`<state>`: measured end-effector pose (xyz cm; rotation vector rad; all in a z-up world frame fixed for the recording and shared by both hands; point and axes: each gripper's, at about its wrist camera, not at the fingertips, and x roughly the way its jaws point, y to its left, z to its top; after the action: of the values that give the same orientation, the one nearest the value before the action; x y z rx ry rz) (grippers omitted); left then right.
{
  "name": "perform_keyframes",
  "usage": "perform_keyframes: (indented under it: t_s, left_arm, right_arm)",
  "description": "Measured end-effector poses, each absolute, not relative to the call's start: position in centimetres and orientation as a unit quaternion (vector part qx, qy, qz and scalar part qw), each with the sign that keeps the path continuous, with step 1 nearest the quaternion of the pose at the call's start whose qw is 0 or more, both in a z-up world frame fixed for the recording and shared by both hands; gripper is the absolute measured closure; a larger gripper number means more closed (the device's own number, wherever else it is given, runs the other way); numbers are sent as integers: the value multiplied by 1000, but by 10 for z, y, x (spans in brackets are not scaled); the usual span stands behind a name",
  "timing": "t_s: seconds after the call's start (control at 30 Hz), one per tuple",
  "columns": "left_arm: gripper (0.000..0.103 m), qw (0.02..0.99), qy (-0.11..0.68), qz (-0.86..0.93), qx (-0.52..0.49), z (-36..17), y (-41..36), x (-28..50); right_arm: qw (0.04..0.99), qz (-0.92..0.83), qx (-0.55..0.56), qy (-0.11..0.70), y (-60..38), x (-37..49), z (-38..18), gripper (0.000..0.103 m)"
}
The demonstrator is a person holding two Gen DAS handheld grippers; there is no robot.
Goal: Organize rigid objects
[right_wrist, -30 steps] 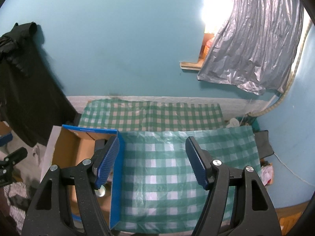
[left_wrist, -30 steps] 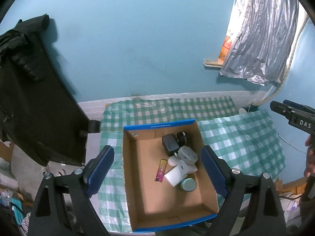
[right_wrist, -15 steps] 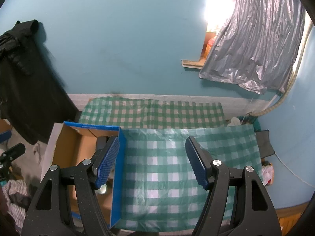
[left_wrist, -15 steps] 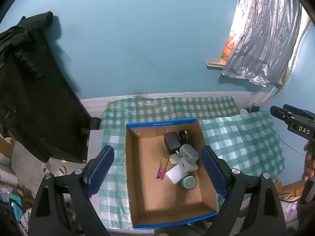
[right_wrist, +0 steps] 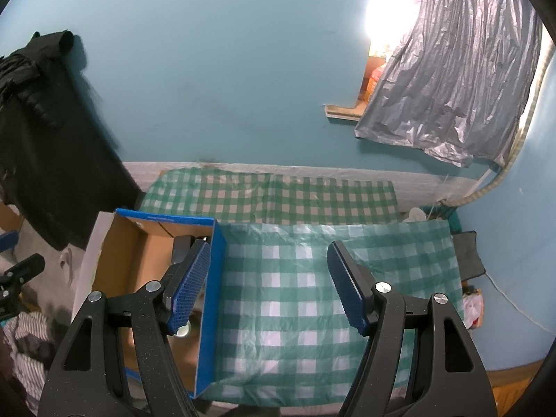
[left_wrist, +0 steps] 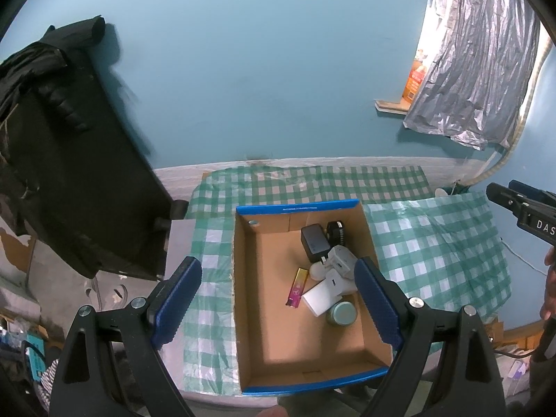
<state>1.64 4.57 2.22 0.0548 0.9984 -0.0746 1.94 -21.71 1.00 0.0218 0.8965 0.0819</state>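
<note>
- Left tongs (left_wrist: 278, 299): jaws wide apart, nothing held, hanging above the box (left_wrist: 248, 312), which lies right betw. the two pads.
- Right tongs (right_wrist: 269, 286): also wide, nothing held, over bare checked cloth (right_wrist: 295, 278); the box's blue wall sits just behind its left pad.
- Task's things are all in the box, bunched twd its right side, near the left tongs' right pad: black charger (left_wrist: 314, 241), round black item (left_wrist: 335, 232), white plug (left_wrist: 340, 260), white block (left_wrist: 323, 297), teal jar (left_wrist: 342, 312), slim pink-gold stick (left_wrist: 297, 286) (small white round thing by the plug, can't tell what).
- No loose items seen on the cloth in either view.
- Step: fits 2 readings, either the pieces were gathered in and the job's about over, or they wait to be lifted out and laid on the cloth. Pics don't settle it, so no next move named.
- Any grasp in there needs care: pieces touch, some overlap.
</note>
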Motion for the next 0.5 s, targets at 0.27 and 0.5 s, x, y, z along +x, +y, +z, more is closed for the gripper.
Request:
perform_keyframes:
  t_s: [0.27, 0.5]
  left_arm:
    - [12, 876, 480, -29, 31, 22, 45, 12]
    - [12, 876, 480, -26, 30, 23, 45, 9]
  right_arm:
    - [900, 40, 9, 433, -216, 19, 10, 34]
    - [900, 40, 7, 434, -215, 18, 10, 34]
